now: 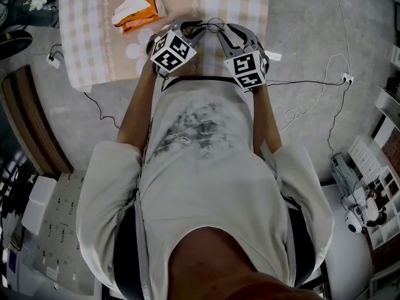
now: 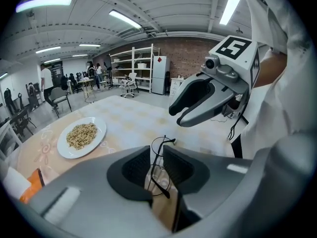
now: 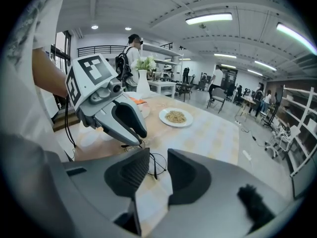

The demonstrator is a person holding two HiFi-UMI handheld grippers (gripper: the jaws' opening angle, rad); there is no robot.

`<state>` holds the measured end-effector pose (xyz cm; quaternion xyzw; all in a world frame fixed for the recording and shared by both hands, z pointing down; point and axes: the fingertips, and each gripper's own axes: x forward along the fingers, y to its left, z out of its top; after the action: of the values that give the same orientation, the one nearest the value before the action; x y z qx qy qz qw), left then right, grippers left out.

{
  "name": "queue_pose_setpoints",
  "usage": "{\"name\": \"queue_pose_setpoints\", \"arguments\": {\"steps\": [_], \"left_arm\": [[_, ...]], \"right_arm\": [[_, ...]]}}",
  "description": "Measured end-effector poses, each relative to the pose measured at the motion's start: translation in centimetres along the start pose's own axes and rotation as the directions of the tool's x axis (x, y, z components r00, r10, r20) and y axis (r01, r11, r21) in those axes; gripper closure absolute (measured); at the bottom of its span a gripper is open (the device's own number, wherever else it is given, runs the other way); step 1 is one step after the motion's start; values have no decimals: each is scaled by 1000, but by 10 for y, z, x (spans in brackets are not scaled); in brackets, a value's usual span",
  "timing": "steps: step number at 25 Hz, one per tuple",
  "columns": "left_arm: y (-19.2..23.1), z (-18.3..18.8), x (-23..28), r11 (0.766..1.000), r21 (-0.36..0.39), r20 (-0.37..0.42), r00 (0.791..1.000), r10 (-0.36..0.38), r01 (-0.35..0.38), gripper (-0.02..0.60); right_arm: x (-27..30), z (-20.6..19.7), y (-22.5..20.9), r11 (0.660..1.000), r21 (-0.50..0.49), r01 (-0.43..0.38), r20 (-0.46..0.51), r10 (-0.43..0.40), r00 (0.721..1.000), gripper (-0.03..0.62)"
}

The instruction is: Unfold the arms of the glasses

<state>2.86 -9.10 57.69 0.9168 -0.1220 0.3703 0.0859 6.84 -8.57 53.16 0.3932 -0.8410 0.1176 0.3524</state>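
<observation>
Two hand-held grippers meeting over the near edge of the surface, which carries a checked cloth. The left claw and the right claw point toward each other, tips almost touching, with the glasses between them. In the left gripper view, the left claw is closed down to a narrow slot on the thin wire frame of the glasses: one round rim sits in the slot and the other rim projects past the tips toward the right claw, which hangs just above it. In the right gripper view, the right claw stands a little apart, and a round rim of the glasses lies in the gap at its tips with no clear pinch on either side; the tip of the left claw is pressed together at the frame's other end. Whether the arms of the glasses are folded cannot be told. A white plate of food rests toward the far edge of the surface, and an orange-and-white packet lies toward its left edge.
</observation>
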Motion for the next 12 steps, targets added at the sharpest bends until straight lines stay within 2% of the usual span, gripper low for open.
{"name": "queue_pose_setpoints", "arguments": {"steps": [12], "left_arm": [[-1,-7,16,999,14,-46,998,-32,32,488]], "right_arm": [[5,-6,-1,1000,13,-12,-19,12,1000,468]]}}
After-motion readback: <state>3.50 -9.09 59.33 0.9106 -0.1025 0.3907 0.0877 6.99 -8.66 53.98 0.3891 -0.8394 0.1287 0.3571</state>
